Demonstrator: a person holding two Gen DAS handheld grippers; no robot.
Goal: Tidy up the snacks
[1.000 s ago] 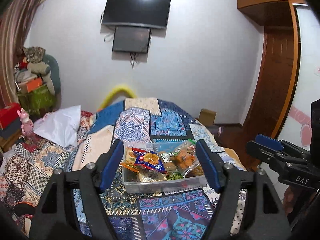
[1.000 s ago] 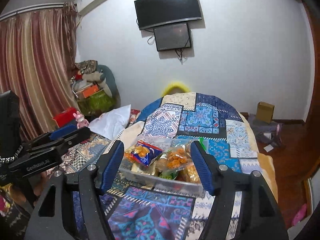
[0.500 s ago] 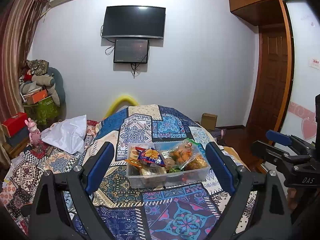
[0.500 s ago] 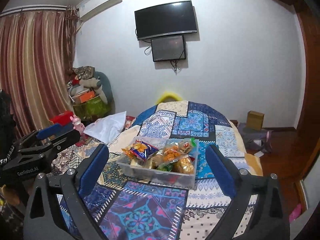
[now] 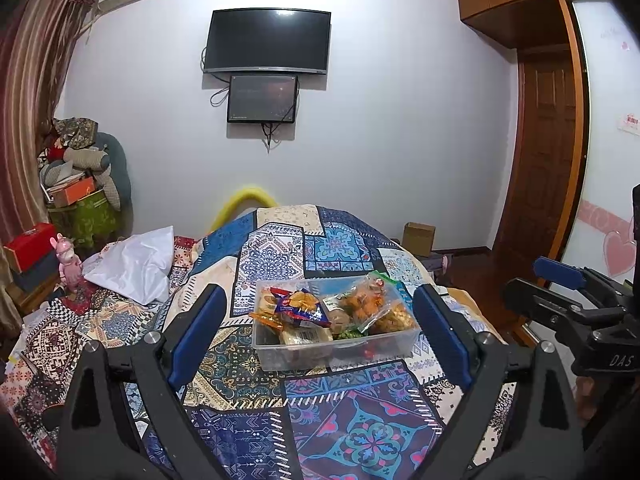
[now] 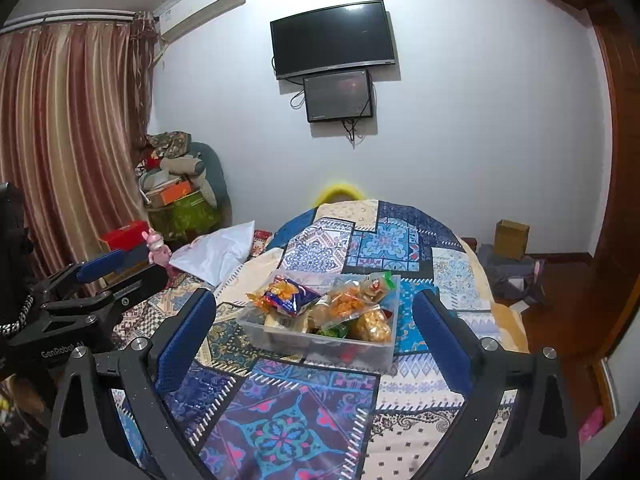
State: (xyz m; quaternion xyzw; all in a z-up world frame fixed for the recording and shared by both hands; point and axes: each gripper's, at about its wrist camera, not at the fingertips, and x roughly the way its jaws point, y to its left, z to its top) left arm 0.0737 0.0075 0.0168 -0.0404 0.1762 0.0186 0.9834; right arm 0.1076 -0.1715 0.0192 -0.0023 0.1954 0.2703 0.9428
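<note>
A clear plastic bin [image 5: 336, 350] [image 6: 360, 350] sits on a patchwork quilt on the bed. It is filled with several snack packets: a blue and red packet [image 5: 298, 308] [image 6: 286, 292] on the left, clear bags of orange snacks [image 5: 360, 304] [image 6: 344, 304] on the right. My left gripper [image 5: 320, 328] is open and empty, held back from the bin on the near side. My right gripper [image 6: 316, 328] is open and empty, also short of the bin. Each gripper shows from the side in the other's view.
The patchwork quilt [image 5: 344, 432] covers the bed. A white pillow [image 5: 132, 264] and a pink toy [image 5: 68, 256] lie at the left. Piled boxes and cushions [image 5: 80, 184] stand in the left corner. A cardboard box [image 6: 512, 238] is on the floor at the right.
Both grippers have pulled back and up from the bin, which now looks smaller and farther. Both jaws have opened wider. The bin and snacks have not moved.
</note>
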